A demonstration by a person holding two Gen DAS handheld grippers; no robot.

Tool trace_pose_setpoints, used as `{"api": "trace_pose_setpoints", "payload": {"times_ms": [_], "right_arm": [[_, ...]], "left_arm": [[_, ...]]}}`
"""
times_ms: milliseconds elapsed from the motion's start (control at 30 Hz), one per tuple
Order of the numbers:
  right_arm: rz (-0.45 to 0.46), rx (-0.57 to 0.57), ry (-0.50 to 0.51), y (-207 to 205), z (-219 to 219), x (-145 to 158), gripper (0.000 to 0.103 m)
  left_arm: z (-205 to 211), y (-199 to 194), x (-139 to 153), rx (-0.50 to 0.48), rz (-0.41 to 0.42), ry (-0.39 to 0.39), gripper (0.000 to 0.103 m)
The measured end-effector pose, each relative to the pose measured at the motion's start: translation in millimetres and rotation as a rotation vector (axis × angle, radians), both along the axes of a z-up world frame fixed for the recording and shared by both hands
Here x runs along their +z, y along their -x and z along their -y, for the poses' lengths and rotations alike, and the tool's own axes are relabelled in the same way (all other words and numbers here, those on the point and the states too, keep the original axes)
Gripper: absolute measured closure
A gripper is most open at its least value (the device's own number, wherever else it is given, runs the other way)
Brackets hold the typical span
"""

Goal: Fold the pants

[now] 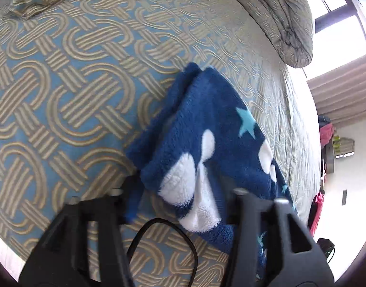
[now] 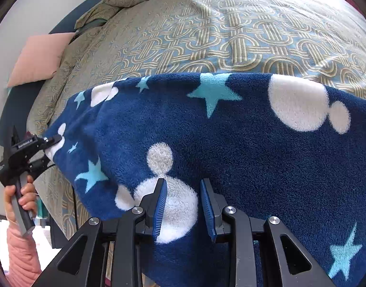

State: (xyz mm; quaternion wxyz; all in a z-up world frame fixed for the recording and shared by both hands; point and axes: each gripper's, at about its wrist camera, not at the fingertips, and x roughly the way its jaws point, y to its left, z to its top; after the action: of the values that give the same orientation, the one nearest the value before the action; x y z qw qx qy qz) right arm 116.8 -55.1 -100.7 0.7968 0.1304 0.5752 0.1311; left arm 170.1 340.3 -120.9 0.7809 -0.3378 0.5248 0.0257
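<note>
The pants are dark blue fleece with white mouse-head spots and light blue stars. They hang stretched between my two grippers above the bed. My right gripper is shut on a bunched fold of the pants, its blue pads pressing either side of a white spot. My left gripper shows at the left in the right wrist view, shut on the far end of the pants. In the left wrist view the pants fill the space between the fingers of my left gripper; the fingertips are hidden in cloth.
The bed cover is blue with tan interlocking rings. A rolled grey duvet lies at the head, beside a window. A pink pillow leans against the wall. The floor with clutter lies past the bed edge.
</note>
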Motion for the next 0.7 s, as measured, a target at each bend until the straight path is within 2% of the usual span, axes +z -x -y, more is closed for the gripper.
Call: {"api": "trace_pose_setpoints", "payload": {"times_ms": [33,67,133,233,300,400,467,500,533,567,600,633,700], "right_arm": [[0.001,-0.002,-0.005,0.0,1.3,0.2,0.074],[0.001,-0.003,-0.006,0.2,2.6,0.7,0.074],[0.002,-0.002,-0.001,0.3,2.4,1.1,0.074],[0.004,0.002,0.016,-1.8,-2.7,1.5,0.071],[0.005,0.01,0.024,-3.1,-7.8,2.1,0.064],[0.013,0.025,0.061,-2.1,-15.5,3.1,0.062],[0.019,0.027,0.078,-0.8,-18.1,3.3,0.062],[0.02,0.024,0.079,-0.5,-18.5,3.0,0.061],[0.02,0.019,0.078,-0.4,-18.5,2.4,0.061],[0.018,0.013,0.075,-0.7,-18.2,1.9,0.061],[0.017,0.008,0.072,-1.1,-17.9,1.6,0.061],[0.015,0.002,0.07,-1.4,-17.5,1.3,0.061],[0.011,-0.006,0.065,-1.8,-17.3,0.8,0.061]], "left_arm": [[-10.2,3.1,2.0,0.036,0.021,0.003,0.027],[-24.5,7.4,5.6,0.084,0.057,-0.006,0.026],[-42.0,3.1,6.3,0.083,0.061,-0.024,0.025],[-52.5,-25.8,-8.0,-0.089,0.014,0.066,0.025],[-49.0,-47.6,-21.0,-0.202,-0.024,0.127,0.024],[-39.1,-72.6,-21.4,-0.306,-0.02,0.15,0.014],[-28.0,-85.0,-14.6,-0.372,0.006,0.132,0.014],[-19.0,-90.4,-12.1,-0.41,0.007,0.115,0.021],[-7.5,-94.0,-10.4,-0.459,0.002,0.093,0.046],[0.7,-94.5,-9.5,-0.49,-0.004,0.059,0.063],[10.6,-95.0,-6.8,-0.522,-0.009,-0.025,0.083],[16.7,-93.4,-2.6,-0.535,0.0,-0.083,0.083],[25.7,-85.2,9.4,-0.538,0.029,-0.151,0.085]]}}
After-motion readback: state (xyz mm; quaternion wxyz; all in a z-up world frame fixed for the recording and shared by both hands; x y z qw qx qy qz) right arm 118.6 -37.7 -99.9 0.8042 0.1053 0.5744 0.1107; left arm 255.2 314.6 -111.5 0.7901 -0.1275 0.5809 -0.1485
